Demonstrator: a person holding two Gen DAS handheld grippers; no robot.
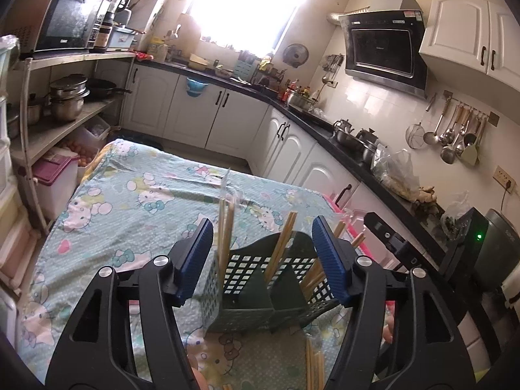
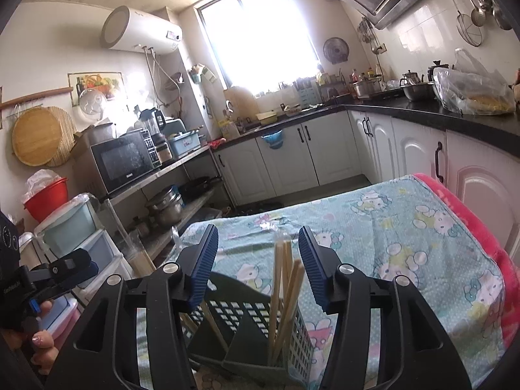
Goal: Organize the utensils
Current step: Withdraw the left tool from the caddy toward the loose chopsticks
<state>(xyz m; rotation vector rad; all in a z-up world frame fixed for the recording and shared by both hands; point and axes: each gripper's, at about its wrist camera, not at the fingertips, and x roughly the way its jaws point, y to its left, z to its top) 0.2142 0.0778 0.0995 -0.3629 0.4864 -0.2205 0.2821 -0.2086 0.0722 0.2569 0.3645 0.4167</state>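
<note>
A dark green utensil caddy (image 1: 256, 292) with latticed walls and dividers stands on the Hello Kitty tablecloth (image 1: 136, 201). Wooden chopsticks (image 1: 226, 230) stand upright in its compartments; more chopsticks (image 1: 313, 367) lie on the cloth in front of it. My left gripper (image 1: 263, 253) is open and empty, its blue pads on either side above the caddy. In the right wrist view the caddy (image 2: 256, 334) holds chopsticks (image 2: 286, 289). My right gripper (image 2: 258, 260) is open and empty just above it. The left gripper (image 2: 58, 273) shows at that view's left edge.
A black kitchen counter (image 1: 325, 130) with white cabinets runs along the right and far side. A metal shelf (image 1: 65, 123) with pots and a microwave (image 1: 68, 19) stands left. Storage drawers (image 2: 81, 237) stand by the table's left. A pink blanket (image 2: 471, 224) edges the table.
</note>
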